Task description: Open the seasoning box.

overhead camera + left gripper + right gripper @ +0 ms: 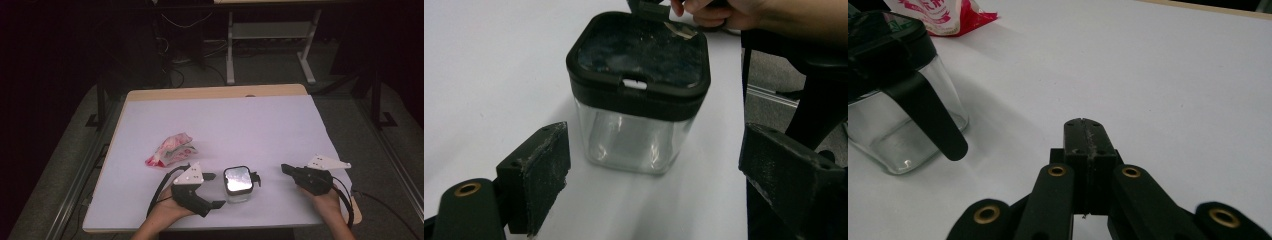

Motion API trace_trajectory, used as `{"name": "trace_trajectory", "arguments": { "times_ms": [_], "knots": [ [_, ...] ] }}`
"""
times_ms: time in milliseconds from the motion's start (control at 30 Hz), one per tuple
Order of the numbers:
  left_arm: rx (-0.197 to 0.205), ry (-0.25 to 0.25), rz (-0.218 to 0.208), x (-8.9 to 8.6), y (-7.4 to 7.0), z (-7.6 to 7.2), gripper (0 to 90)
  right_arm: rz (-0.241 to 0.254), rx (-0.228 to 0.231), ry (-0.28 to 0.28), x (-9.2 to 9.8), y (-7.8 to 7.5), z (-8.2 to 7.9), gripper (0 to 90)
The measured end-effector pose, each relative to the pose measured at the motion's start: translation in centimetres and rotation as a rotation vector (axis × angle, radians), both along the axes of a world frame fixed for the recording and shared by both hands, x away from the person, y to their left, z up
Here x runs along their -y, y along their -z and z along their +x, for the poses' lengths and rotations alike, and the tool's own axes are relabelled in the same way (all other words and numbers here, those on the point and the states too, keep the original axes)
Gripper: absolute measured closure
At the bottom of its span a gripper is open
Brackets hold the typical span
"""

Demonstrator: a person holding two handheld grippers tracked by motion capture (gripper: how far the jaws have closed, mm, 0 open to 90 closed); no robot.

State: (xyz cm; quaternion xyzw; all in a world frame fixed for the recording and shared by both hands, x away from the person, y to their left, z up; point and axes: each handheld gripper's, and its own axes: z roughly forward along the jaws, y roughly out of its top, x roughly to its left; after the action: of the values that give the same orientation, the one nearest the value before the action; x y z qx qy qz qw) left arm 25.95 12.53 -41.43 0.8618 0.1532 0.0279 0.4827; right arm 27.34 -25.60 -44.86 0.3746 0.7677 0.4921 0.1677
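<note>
The left gripper [214,190] stood with jaws spread wide, empty. The clear square jar with a black lid [638,95] sat just ahead, between them but untouched. To its far side, the right gripper [1085,131] rested pressed together, holding nothing. A red-and-white snack packet [171,149] lay beyond the left gripper.

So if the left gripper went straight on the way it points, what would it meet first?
Likely the clear jar: it stands directly ahead of the open left gripper, centred between the jaws, with bare table in between.

Clear jar [238,186], black lid [639,52]; red-white packet [171,150].
</note>
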Motion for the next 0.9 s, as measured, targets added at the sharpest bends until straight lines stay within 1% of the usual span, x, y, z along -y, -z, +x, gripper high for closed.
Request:
{"name": "trace_trajectory", "arguments": {
  "times_ms": [67, 133, 167, 233, 300, 333, 400, 433, 500, 600, 733, 900],
  "knots": [
    [-0.005, 0.013, -0.006, 0.4, 0.1, 0.3, 12.7, -0.003, 0.001, -0.002, 0.0, 0.3, 0.2, 89.8],
    [-0.002, 0.020, 0.001, 0.6, 0.1, 0.5, 12.7, 0.004, -0.004, -0.007, 0.0, 0.5, 0.3, 89.8],
    [0.009, 0.034, 0.000, 1.1, 0.2, 0.8, 12.7, 0.003, -0.007, -0.008, 0.0, 0.5, 0.3, 89.8],
    [0.018, 0.050, 0.011, 1.4, 0.2, 1.2, 12.7, 0.001, -0.010, -0.009, 0.0, 0.5, 0.4, 89.8],
    [0.028, 0.059, 0.009, 1.7, 0.2, 1.6, 12.7, 0.003, 0.000, -0.012, -0.1, 0.5, 0.4, 89.8],
    [0.028, 0.059, 0.009, 1.7, 0.2, 1.6, 12.7, 0.003, 0.000, -0.012, -0.1, 0.5, 0.4, 89.8],
    [0.045, 0.067, -0.005, 2.0, 0.2, 1.9, 12.7, -0.005, -0.007, -0.008, -0.1, 0.6, 0.4, 89.4],
    [0.044, 0.062, -0.015, 2.0, 0.2, 1.9, 12.9, -0.008, -0.011, -0.009, -0.1, 0.6, 0.4, 89.1],
    [0.038, 0.066, -0.017, 2.0, 0.2, 2.0, 13.4, -0.009, -0.016, -0.016, -0.1, 0.6, 0.5, 88.2],
    [0.036, 0.070, -0.008, 2.0, 0.3, 2.0, 13.9, -0.012, -0.015, -0.018, -0.2, 0.6, 0.5, 88.5],
    [0.043, 0.069, 0.005, 2.1, 0.5, 2.1, 14.5, -0.015, -0.016, -0.021, -0.2, 0.6, 0.5, 89.7],
    [0.041, 0.077, 0.002, 2.1, 0.5, 2.1, 17.1, -0.013, -0.018, -0.023, -0.2, 0.6, 0.5, 89.8]
  ]
}}
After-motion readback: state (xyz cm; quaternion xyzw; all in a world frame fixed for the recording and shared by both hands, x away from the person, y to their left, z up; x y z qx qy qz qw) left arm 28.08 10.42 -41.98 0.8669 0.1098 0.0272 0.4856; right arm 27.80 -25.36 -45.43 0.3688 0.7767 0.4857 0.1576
